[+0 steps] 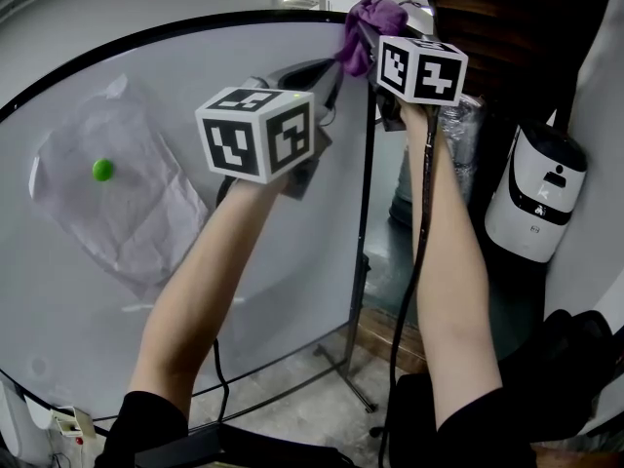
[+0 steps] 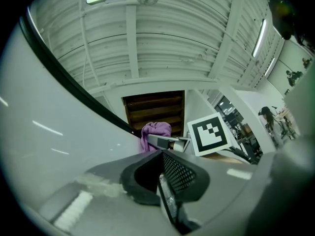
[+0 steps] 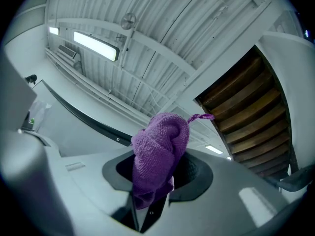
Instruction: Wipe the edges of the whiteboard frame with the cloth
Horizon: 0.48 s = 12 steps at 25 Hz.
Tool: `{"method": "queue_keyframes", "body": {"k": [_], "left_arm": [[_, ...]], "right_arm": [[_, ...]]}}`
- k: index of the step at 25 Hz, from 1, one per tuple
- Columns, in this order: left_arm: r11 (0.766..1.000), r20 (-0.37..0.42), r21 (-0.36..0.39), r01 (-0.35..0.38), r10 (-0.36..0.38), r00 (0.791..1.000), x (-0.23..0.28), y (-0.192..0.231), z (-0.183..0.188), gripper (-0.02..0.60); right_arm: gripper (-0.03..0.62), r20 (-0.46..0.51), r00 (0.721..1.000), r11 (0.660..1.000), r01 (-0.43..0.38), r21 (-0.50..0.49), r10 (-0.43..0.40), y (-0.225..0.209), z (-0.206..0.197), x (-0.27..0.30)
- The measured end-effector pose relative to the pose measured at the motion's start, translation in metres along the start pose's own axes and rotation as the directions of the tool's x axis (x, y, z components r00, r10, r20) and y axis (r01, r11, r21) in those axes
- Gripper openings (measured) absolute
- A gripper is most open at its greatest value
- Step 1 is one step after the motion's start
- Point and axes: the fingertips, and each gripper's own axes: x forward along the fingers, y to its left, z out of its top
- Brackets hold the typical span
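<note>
The whiteboard point(image 1: 117, 291) stands upright in a thin black frame point(image 1: 369, 164). My right gripper point(image 1: 363, 29) is raised to the board's top right corner and is shut on a purple cloth point(image 1: 371, 18), which sits at the frame there. In the right gripper view the cloth point(image 3: 160, 156) bulges out from between the jaws, with the frame's top edge point(image 3: 83, 116) to the left. My left gripper point(image 1: 327, 74) is just left of it in front of the board, shut with nothing in it. The left gripper view shows its jaws point(image 2: 165, 188) closed, the cloth point(image 2: 155, 133) ahead, and the frame point(image 2: 74, 90).
A crumpled plastic sheet point(image 1: 127, 203) is pinned to the board by a green magnet point(image 1: 102, 170). The board's metal stand leg point(image 1: 346, 359) reaches the floor. A white machine point(image 1: 536, 193) stands to the right. A dark wooden staircase point(image 3: 246, 107) rises behind the corner.
</note>
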Motion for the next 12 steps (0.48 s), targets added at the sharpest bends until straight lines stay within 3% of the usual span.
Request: {"method": "queue_keyframes", "body": {"k": [12], "left_arm": [[1.000,-0.023,-0.023,0.021,-0.022,0.999,0.003,-0.008,-0.026,0.003]], "right_arm": [[0.150,-0.039,0.998,0.999,0.040,0.027,-0.039,-0.023,-0.033,-0.013]]}}
